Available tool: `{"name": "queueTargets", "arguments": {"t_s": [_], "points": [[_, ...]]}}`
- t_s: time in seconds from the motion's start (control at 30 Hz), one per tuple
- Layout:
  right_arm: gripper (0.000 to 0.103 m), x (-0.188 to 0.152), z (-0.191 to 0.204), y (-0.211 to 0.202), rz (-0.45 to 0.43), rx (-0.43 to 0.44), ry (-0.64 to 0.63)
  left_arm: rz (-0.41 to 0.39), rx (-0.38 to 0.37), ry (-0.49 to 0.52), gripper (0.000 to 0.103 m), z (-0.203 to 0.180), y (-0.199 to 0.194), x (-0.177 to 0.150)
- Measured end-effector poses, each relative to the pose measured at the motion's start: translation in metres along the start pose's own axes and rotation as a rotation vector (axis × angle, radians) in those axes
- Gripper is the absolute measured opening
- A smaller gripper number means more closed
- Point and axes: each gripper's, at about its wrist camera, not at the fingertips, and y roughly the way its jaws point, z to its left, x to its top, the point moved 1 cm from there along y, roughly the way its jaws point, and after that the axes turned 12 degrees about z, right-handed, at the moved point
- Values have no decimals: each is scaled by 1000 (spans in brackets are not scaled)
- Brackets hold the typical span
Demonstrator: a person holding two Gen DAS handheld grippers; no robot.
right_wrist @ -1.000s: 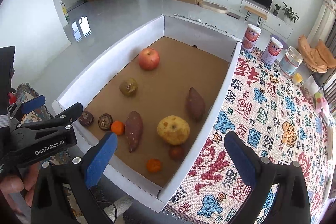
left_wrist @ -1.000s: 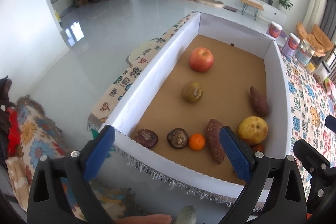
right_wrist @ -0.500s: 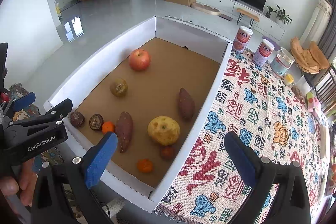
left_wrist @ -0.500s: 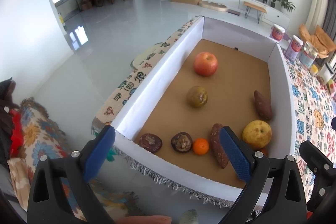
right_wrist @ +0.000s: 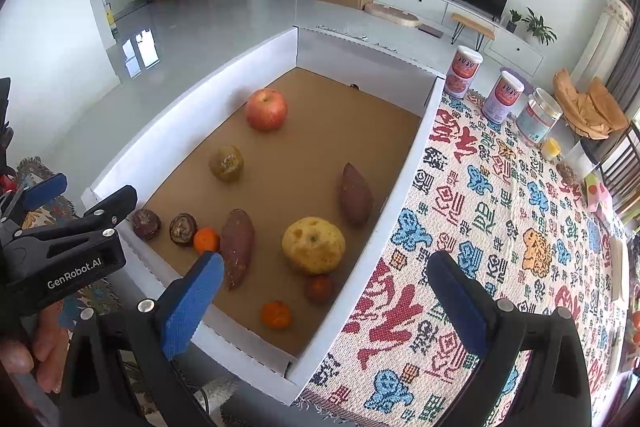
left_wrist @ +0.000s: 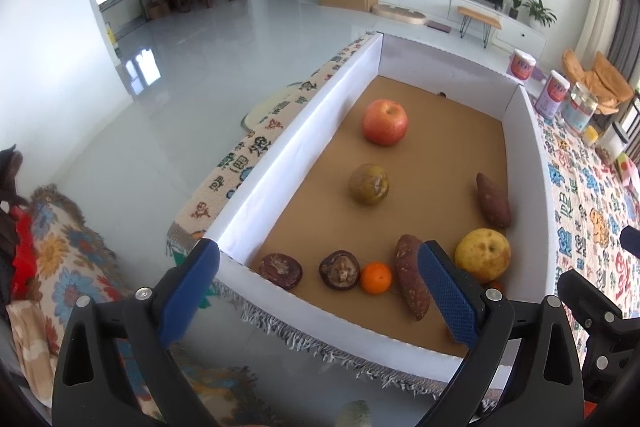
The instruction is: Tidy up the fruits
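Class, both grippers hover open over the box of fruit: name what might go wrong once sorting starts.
1. The small orange touches a sweet potato and a dark fruit; a finger may knock either neighbour.
2. The round apple could roll if nudged.
3. The box wall may block low approaches by the left gripper or right gripper.

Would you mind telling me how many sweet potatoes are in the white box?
2. One sweet potato lies near the front, just right of a small orange. The other sweet potato lies by the right wall, behind the big yellow fruit. None seems hidden.
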Motion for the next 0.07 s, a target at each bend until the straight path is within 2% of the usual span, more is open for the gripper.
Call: {"name": "queueTargets", "arguments": {"t_s": [0.07], "points": [[101,0,1,0,1,4,-1,-11,12,13,100,-3,-2,-1]]}}
